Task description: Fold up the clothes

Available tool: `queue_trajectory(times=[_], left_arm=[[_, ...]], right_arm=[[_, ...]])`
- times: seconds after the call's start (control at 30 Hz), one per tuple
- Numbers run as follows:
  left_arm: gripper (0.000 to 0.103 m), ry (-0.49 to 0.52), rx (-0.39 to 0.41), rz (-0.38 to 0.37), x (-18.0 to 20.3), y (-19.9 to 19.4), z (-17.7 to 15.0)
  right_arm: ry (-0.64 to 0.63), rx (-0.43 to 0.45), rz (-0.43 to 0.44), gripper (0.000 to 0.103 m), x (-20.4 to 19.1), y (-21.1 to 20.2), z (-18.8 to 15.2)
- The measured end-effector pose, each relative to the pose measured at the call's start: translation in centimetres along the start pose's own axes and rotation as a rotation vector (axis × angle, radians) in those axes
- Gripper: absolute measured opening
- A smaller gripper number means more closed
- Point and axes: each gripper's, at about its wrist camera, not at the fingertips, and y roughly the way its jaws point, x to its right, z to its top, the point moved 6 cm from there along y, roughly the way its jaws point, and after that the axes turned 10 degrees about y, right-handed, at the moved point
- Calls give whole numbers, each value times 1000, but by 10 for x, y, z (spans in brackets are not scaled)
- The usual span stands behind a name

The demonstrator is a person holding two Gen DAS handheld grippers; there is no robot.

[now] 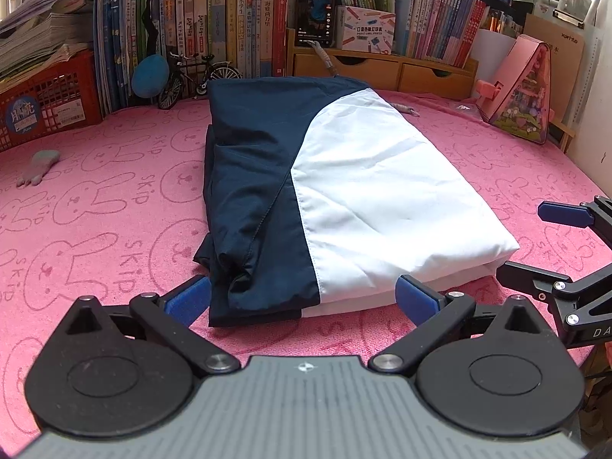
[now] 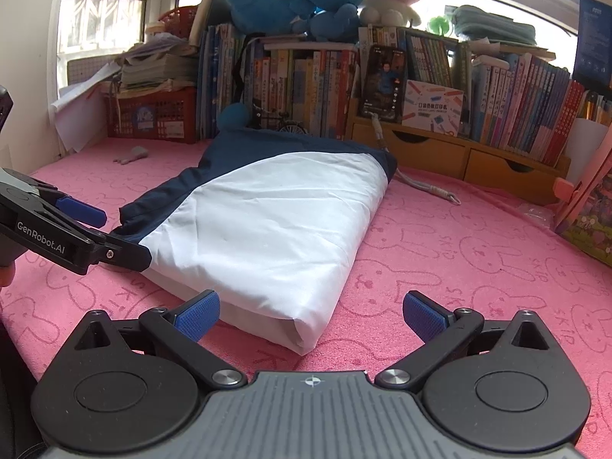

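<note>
A folded navy and white garment [image 1: 325, 191] lies flat in the middle of the pink rabbit-print cloth [image 1: 114, 210]. My left gripper [image 1: 304, 298] is open at the garment's near edge, its blue pads [image 1: 191, 298] on either side of the navy and white seam, gripping nothing. In the right wrist view the garment [image 2: 275, 222] shows its white side, with its near corner lying between the spread fingers of my open right gripper [image 2: 311, 313]. The left gripper [image 2: 124, 237] comes in from the left there, one fingertip against the garment's white edge. The right gripper [image 1: 535, 244] is at the garment's right corner.
Rows of books [image 1: 229, 30] and wooden drawers [image 1: 401, 69] line the back. A red crate [image 1: 49, 103] stands at the left, a model bicycle [image 1: 191, 76] behind the garment, a pink house box [image 1: 524, 91] at the right. A small grey item [image 1: 40, 166] and a cord [image 2: 428, 187] lie on the cloth.
</note>
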Motion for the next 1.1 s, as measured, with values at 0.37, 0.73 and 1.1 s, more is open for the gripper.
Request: queue_trajectory(times=[0.37, 0.73, 1.1], left_arm=[[103, -5, -1, 36, -2, 4, -3], [103, -42, -60, 26, -2, 19, -10], [103, -9, -76, 60, 4, 20, -6]], right_arm=[[28, -8, 1, 103, -1, 2, -4], [34, -14, -3, 103, -4, 6, -6], [50, -29, -17, 103, -3, 15, -6]])
